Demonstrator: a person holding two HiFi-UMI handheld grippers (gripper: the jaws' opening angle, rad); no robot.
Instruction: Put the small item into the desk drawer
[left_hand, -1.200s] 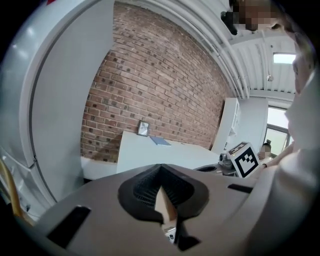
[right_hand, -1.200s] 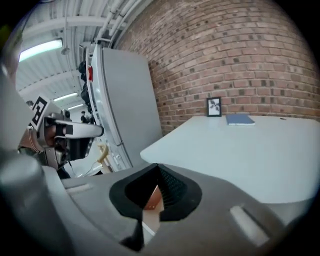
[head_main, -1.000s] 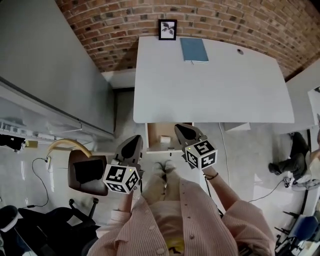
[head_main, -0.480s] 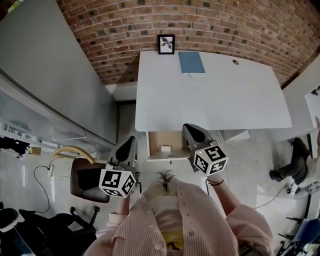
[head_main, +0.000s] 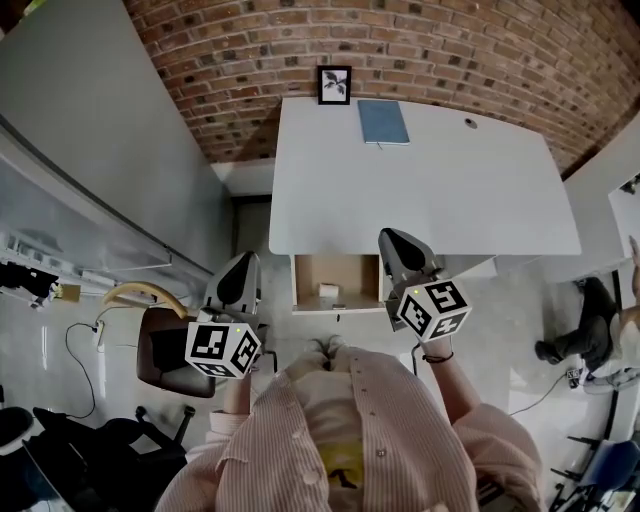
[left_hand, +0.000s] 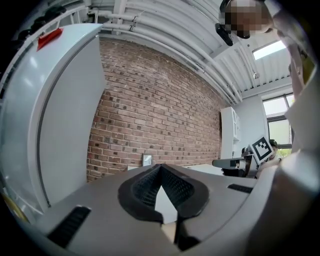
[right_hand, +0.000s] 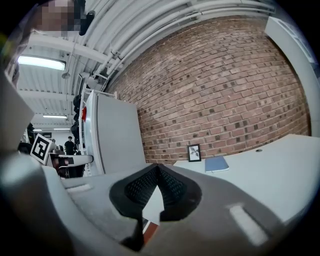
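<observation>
Brick wall (head_main: 400, 50) across the back, seen from above, with pale floor (head_main: 510, 320) in front of it.

Far left: tall grey panel (head_main: 100, 170), slanting toward the near left. Strip of open floor between its lower edge and the desk's left edge.

Nearer: brown-seated chair (head_main: 170, 350) with a curved yellowish back rail, well apart from the desk. Thin cable (head_main: 85, 365) on the floor to its left.

Left gripper (head_main: 243, 262) beyond and right of the chair, over bare floor. Left of the drawer and outside the desk's near-left corner. Jaws pressed together at the tips, nothing between them.

Centre: white desk (head_main: 450, 190), back edge close to the wall. Small framed picture (head_main: 335, 85) upright at the back-left. Blue notebook (head_main: 383, 122) flat just right of it. Rest of the top open out to the right edge.

Drawer (head_main: 345, 272) pulled out from under the desk's near edge, toward the left end, wooden floor exposed.

Small item (head_main: 328, 290), a pale block, lying inside the drawer near its front rim, about mid-width, touching neither gripper.

Right gripper (head_main: 390, 240) at the drawer's right edge, tips over the desk's near edge. Jaws fully closed and empty.

Marker cubes of both grippers on the near side, by the person's striped sleeves.

Far right: second person (head_main: 590, 320) low on the floor, well clear of the desk's right corner.
</observation>
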